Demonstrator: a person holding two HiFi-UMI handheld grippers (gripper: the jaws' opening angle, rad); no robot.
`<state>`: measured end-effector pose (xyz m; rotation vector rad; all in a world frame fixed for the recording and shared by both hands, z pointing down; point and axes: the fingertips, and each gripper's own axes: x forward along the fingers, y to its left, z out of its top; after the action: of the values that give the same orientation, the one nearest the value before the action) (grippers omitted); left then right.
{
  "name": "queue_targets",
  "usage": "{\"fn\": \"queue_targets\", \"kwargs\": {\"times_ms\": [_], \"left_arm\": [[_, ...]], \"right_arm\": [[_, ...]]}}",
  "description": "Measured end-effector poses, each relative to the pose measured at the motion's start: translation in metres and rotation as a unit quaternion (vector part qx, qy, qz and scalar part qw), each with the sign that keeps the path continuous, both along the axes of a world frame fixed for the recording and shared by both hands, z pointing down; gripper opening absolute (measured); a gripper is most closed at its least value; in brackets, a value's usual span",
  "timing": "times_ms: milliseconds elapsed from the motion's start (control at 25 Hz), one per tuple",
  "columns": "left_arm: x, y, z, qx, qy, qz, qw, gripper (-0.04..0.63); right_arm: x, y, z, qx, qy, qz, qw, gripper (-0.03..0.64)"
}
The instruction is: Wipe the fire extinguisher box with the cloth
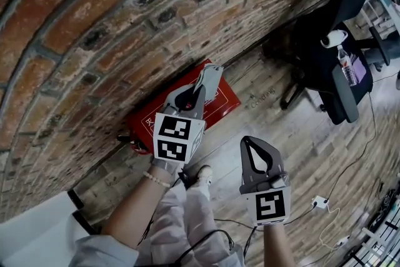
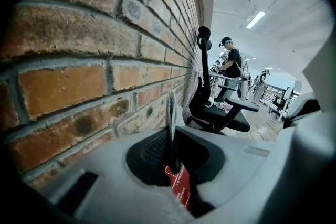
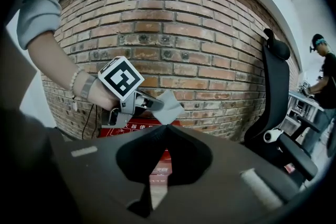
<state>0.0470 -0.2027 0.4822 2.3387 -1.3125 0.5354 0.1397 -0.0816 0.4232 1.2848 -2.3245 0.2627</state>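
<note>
- Hanging nearest me, the right gripper (image 1: 252, 144) has its jaws pressed together on nothing. It sits over the wooden floor (image 1: 300, 134), well apart from the work.
- Ahead of it, the left gripper (image 3: 149, 105) is clamped on the grey cloth (image 3: 169, 106). It pinches only one edge, and the rest sticks out past the jaws.
- Below the cloth lies the red fire extinguisher box (image 1: 220, 102), flat on the floor against the foot of the brick wall (image 1: 125, 28). The cloth looks to be held just above it, not yet on it.
- My worries:
  - With so thin a hold, dragging could pull the cloth free.
  - If I press too low, the hard jaws may scrape the lid or catch the bricks.
  - With nothing bracing the box, a firm stroke might slide it.
- Beyond stands an office chair (image 1: 337, 72), clear of my path.
</note>
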Motion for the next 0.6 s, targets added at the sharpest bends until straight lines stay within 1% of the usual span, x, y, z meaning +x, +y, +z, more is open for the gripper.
{"fn": "queue_targets", "kwargs": {"times_ms": [240, 600], "left_arm": [[0.008, -0.018, 0.032, -0.024, -0.016, 0.009, 0.9995, 0.011], [0.004, -0.044, 0.077, -0.061, -0.034, -0.009, 0.9975, 0.011]], "right_arm": [[0.000, -0.006, 0.006, 0.003, -0.006, 0.004, 1.000, 0.011], [0.001, -0.005, 0.016, -0.006, -0.008, 0.006, 1.000, 0.011]]}}
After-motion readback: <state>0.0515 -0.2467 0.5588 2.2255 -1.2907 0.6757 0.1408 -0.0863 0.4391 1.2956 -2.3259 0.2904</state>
